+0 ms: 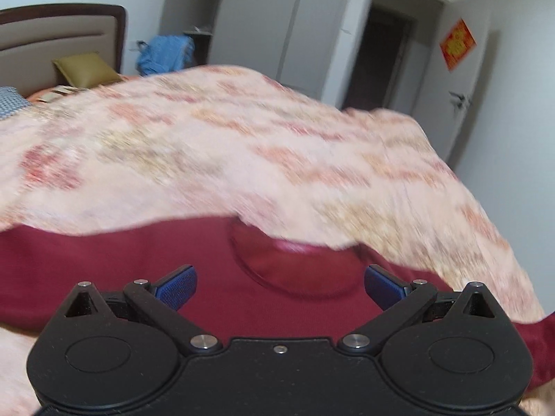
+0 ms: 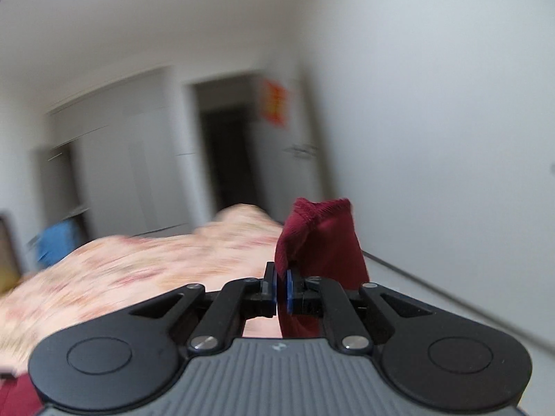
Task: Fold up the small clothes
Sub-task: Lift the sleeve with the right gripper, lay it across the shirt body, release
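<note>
Pinching a bunched corner of the dark red knit garment, the right gripper has its blue-padded fingers pressed together on the cloth, which stands up in a hemmed fold just beyond the fingertips and hangs down between them toward the gripper body. To the left of those fingers spreads the blurred pale pink floral bedspread, with a white wall to their right and a dark doorway far ahead.

The left gripper has its fingers spread wide apart with nothing between the pads. Below and between them the same dark red garment lies flat on the bed, its rounded neckline just ahead of the fingertips. A fold of the pink floral bedspread covers the garment's far edge beyond the fingers and runs down past the right finger. Farther ahead to the left are a padded headboard, an olive cushion and a blue cloth; a red paper square hangs on the door to the right.
</note>
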The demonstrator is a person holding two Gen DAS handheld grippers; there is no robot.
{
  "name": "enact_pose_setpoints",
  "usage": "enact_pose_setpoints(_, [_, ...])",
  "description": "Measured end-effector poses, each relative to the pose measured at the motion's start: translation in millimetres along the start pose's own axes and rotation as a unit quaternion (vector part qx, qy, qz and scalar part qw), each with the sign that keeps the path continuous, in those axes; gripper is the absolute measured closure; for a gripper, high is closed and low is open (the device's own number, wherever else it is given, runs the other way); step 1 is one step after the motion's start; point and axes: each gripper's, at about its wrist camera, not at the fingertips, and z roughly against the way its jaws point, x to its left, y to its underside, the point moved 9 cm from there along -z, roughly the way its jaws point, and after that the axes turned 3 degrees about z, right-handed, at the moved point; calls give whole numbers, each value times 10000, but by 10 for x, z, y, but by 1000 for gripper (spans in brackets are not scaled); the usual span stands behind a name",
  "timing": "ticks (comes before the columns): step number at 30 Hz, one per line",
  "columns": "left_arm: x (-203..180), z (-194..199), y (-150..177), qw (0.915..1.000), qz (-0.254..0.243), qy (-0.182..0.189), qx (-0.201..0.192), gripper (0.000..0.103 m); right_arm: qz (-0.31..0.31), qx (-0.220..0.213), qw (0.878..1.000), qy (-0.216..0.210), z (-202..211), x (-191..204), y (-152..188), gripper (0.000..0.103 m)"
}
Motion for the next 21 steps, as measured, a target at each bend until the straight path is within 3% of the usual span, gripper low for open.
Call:
enact_pose_setpoints(5, [523, 206, -266, 9987, 294, -302, -288, 1, 1187, -109, 9879, -990, -59, 1347, 32, 97])
enact_pose_setpoints(9, [983, 269, -329, 9966, 530, -530, -335, 1, 1840, 288, 9657, -1807, 8, 2331, 402, 97])
enact_pose_setpoints(15, [1528, 274, -237, 9940, 694, -799, -283, 1, 3199, 788, 9168, -2259, 290, 3463, 1215, 97])
enact_pose_setpoints(21, [1725, 199, -88, 9932, 797, -829, -158, 1, 4214, 1076, 8621, -2601, 563, 4010, 1913, 97])
